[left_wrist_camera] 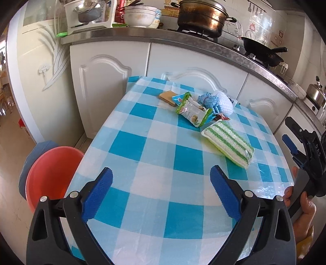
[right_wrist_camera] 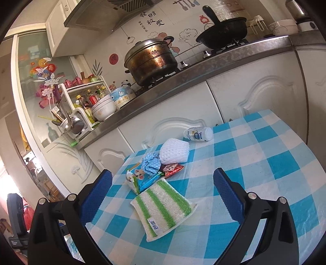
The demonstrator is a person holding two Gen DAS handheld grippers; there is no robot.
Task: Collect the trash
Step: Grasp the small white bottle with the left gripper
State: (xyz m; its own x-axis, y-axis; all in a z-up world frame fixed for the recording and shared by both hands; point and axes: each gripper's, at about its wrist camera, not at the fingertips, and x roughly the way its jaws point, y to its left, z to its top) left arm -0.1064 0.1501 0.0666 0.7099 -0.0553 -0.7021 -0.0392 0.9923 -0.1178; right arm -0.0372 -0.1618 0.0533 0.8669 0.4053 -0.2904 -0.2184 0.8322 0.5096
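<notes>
A heap of trash lies on the blue checked table (left_wrist_camera: 154, 146): green snack wrappers (left_wrist_camera: 193, 112), a crumpled blue cloth (left_wrist_camera: 205, 99), white foam netting (left_wrist_camera: 224, 102), a red wrapper (right_wrist_camera: 172, 169) and a brown biscuit (left_wrist_camera: 168, 97). A green striped sponge (left_wrist_camera: 228, 142) lies in front of the heap; it also shows in the right wrist view (right_wrist_camera: 163, 210). A small white bottle (right_wrist_camera: 198, 134) lies on its side near the table's far edge. My left gripper (left_wrist_camera: 161, 179) is open above the near table. My right gripper (right_wrist_camera: 163, 181) is open, just short of the sponge.
A red basin (left_wrist_camera: 49, 175) sits on a blue stool left of the table. White cabinets (left_wrist_camera: 106, 81) and a steel counter with a pot (left_wrist_camera: 201, 17), wok (left_wrist_camera: 262, 51) and bowls (left_wrist_camera: 140, 15) stand behind. The right gripper (left_wrist_camera: 293, 140) shows at the table's right edge.
</notes>
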